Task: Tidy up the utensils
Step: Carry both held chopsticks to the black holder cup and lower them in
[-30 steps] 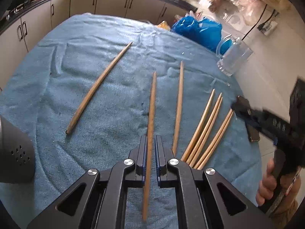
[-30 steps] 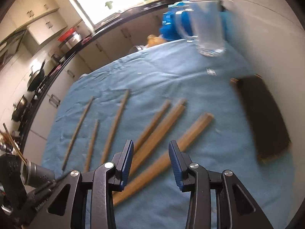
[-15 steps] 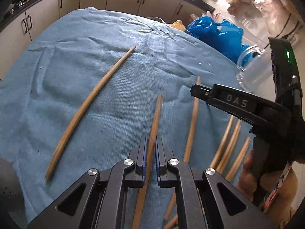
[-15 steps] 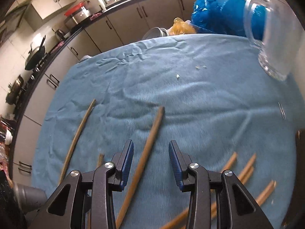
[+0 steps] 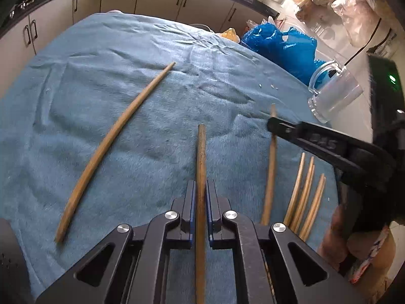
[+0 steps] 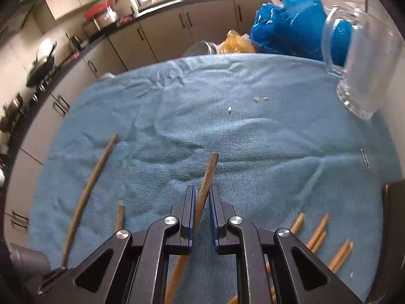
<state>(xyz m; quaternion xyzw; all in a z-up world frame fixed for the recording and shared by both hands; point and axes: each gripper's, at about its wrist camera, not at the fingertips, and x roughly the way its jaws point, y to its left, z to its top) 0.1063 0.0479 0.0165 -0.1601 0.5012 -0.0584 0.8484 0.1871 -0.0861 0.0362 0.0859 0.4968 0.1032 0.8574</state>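
— Right gripper has swung in from the bundle and closed on a chopstick; left gripper still clamps its own chopstick.
— Both sticks gripped just above the blue towel; pairing seems next.

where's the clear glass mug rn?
The clear glass mug stands at the far right edge of the blue towel, just in front of the blue plastic bags; also visible far right in left wrist view.

A straight wooden chopstick is held between the left gripper's fingers — a curved wooden stick to their left, four bunched wooden chopsticks to their right, a clear glass mug beyond.
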